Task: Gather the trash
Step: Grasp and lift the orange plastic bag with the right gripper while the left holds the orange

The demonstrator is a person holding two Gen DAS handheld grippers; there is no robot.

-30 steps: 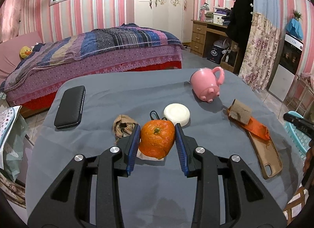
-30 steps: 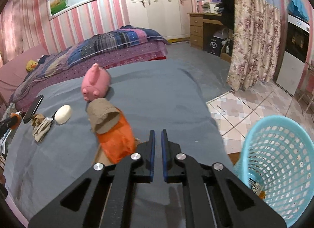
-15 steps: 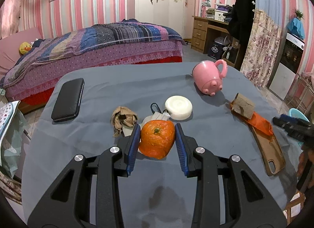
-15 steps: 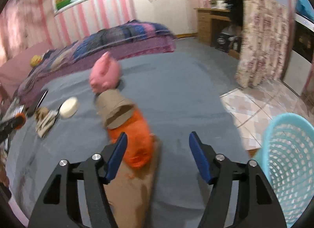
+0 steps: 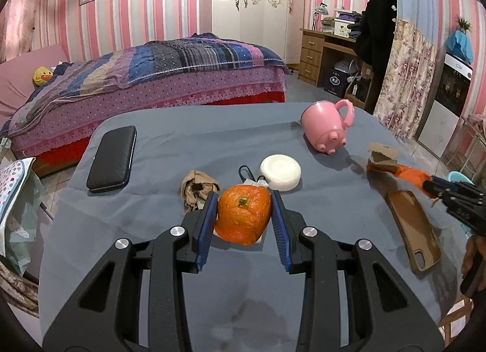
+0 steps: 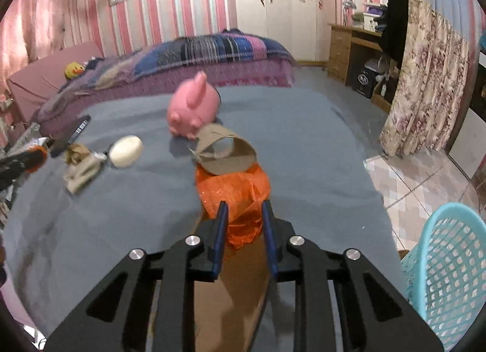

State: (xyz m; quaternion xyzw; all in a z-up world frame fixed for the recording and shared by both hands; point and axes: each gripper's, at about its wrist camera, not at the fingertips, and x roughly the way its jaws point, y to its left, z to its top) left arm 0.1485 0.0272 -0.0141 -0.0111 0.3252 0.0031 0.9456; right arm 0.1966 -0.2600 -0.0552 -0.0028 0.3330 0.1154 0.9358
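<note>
My left gripper (image 5: 244, 203) is shut on an orange peel (image 5: 244, 215) and holds it just above the grey table (image 5: 182, 145). A crumpled brown wad (image 5: 197, 188) and a face mask lie just beyond it. My right gripper (image 6: 243, 211) has its jaws around an orange plastic wrapper (image 6: 234, 197) that carries a cardboard tube (image 6: 224, 151); the pads touch its near end. The wrapper (image 5: 410, 174), the tube (image 5: 382, 156) and the right gripper (image 5: 449, 195) also show at the right of the left wrist view.
A pink pig mug (image 5: 328, 127), a white round soap (image 5: 281, 171), a black case (image 5: 112, 157) and a brown phone case (image 5: 414, 233) lie on the table. A turquoise mesh basket (image 6: 446, 276) stands on the floor at the table's right. A bed (image 5: 152, 79) is behind.
My right gripper opened wide, moved forward to the orange wrapper and closed around its near end. My left gripper keeps the orange peel and has risen slightly.
</note>
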